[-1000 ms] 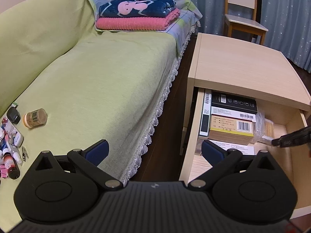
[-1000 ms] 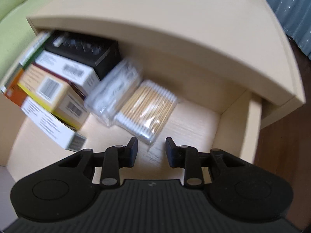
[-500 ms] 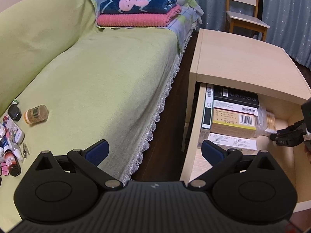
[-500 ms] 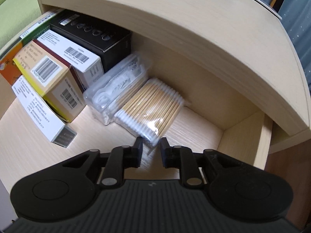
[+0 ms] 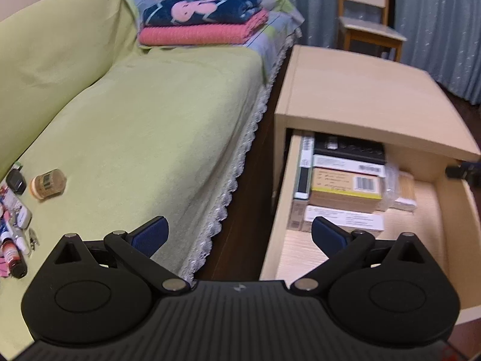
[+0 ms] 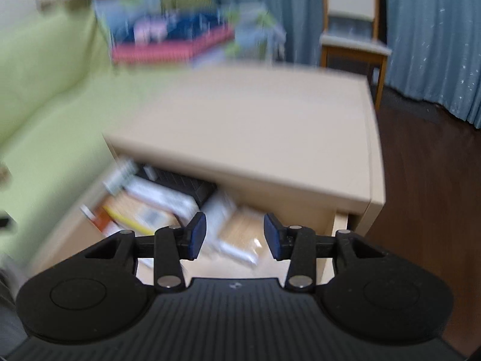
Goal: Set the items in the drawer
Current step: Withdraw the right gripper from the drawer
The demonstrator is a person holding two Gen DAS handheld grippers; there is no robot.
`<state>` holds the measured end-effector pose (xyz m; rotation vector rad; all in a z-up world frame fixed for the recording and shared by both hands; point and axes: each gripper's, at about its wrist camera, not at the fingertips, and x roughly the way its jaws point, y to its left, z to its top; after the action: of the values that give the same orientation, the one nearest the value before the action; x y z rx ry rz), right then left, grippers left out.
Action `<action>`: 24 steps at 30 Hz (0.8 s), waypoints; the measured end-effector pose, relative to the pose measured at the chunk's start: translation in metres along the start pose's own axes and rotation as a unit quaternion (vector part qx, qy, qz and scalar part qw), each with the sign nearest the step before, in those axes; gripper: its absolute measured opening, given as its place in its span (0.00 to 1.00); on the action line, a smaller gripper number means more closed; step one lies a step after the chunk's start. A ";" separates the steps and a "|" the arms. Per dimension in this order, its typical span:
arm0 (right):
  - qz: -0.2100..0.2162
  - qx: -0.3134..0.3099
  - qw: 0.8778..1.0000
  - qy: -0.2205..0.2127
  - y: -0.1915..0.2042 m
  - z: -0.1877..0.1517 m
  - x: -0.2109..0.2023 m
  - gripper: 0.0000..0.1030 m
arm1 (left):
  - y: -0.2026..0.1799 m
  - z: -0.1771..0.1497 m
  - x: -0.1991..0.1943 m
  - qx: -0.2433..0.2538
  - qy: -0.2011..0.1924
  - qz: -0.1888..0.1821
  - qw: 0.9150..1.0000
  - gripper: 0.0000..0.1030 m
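Left gripper spread wide, empty, right gripper parted, empty, drawer contents at 12 o'clock blurred.

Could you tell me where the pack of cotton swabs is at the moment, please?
In the left wrist view, the pack of cotton swabs lies inside the open drawer, toward its right side, just right of a clear plastic bag beside the stacked boxes.

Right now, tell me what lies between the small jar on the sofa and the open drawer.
Left wrist view: bare green sofa cover, its lace edge, then dark floor between jar and drawer.
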<state>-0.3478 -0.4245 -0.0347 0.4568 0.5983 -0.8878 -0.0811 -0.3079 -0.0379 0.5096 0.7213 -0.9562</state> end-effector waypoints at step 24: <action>0.004 -0.089 0.995 0.055 -0.051 -0.133 -0.151 0.67 | 0.046 -0.079 0.003 0.140 0.019 -0.106 0.984 0.97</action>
<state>-0.5016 -0.2862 -0.0418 0.3490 0.7694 -0.7978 -0.0659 -0.2339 -0.0889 0.7083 0.6874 -1.2603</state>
